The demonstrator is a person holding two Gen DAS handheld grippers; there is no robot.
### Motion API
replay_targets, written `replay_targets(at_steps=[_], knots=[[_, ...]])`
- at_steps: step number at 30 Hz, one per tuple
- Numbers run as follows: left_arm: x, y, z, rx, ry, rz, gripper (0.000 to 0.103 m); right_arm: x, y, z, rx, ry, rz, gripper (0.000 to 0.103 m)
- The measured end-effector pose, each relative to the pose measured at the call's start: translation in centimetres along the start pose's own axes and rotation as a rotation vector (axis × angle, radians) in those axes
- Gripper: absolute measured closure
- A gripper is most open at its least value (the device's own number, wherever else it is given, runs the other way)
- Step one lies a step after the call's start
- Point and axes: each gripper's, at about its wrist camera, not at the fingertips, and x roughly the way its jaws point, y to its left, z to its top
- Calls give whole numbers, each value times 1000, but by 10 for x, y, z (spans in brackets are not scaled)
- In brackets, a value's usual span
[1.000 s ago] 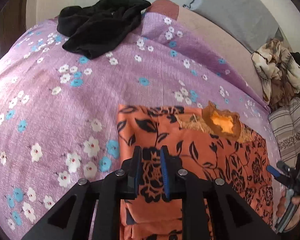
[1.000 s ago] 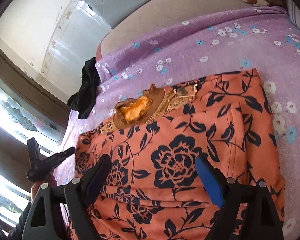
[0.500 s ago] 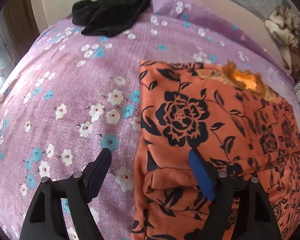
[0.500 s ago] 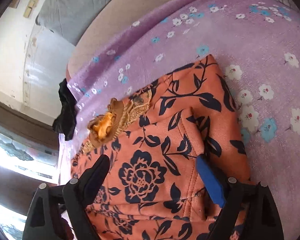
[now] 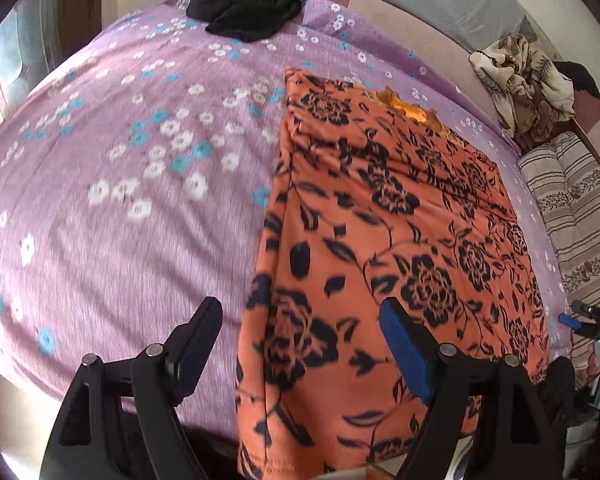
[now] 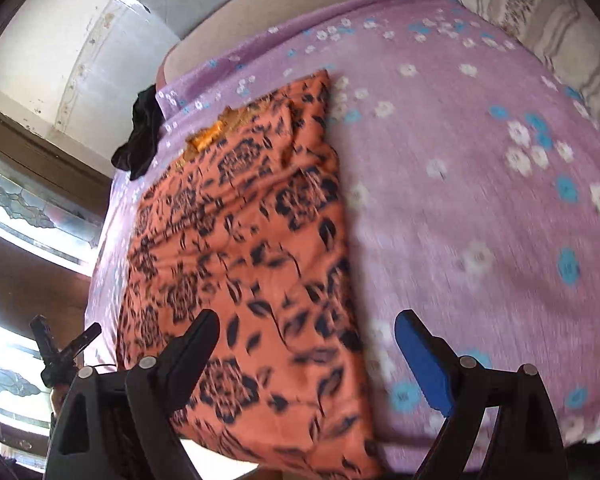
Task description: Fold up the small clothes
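The orange flowered garment (image 5: 380,248) is laid flat on the purple flowered bedspread (image 5: 120,200), already narrowed to a long strip, with its hem hanging over the near edge of the bed and its collar toward the far side. That overhang leaves the hem free to be pinched from below, probably the reason for the placement. The left gripper (image 5: 300,348) is held above the garment's near left edge with its fingers wide apart and nothing between them; the right gripper (image 6: 306,356) is held likewise over the near right edge, fingers apart and empty. Ample bare bedspread is left on both sides of the strip. A black garment (image 5: 252,4) lies at the far edge and a striped pillow (image 5: 572,216) along the right edge, both well apart from the fold path.
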Motion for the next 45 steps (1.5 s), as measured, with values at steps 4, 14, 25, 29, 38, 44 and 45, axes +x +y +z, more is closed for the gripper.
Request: replay_targets(at_steps=[4,14,25,29,38,44,45], knots=[[-3,1,-29,-43,30,-26,22,0,-21,-48,51,80,46,12],[14,1,-52,-80,122,-21,22,24,-8,-78,-5,149,45,42],[19,10,-55,-88,150,25,94,22,-11,-88,-10,139,56,51],[-3,14,-51,-99,98,-8,95,20,-10,-87,-9,140,59,77],[11,8,-59,-62,130,53,41,25,-9,-89,-14,156,17,38],[-7,2,-42,-72,83,-21,97,20,-15,-87,23,145,32,97],[-19,1,-36,-80,49,-45,97,12,-12,-84,30,124,59,97]])
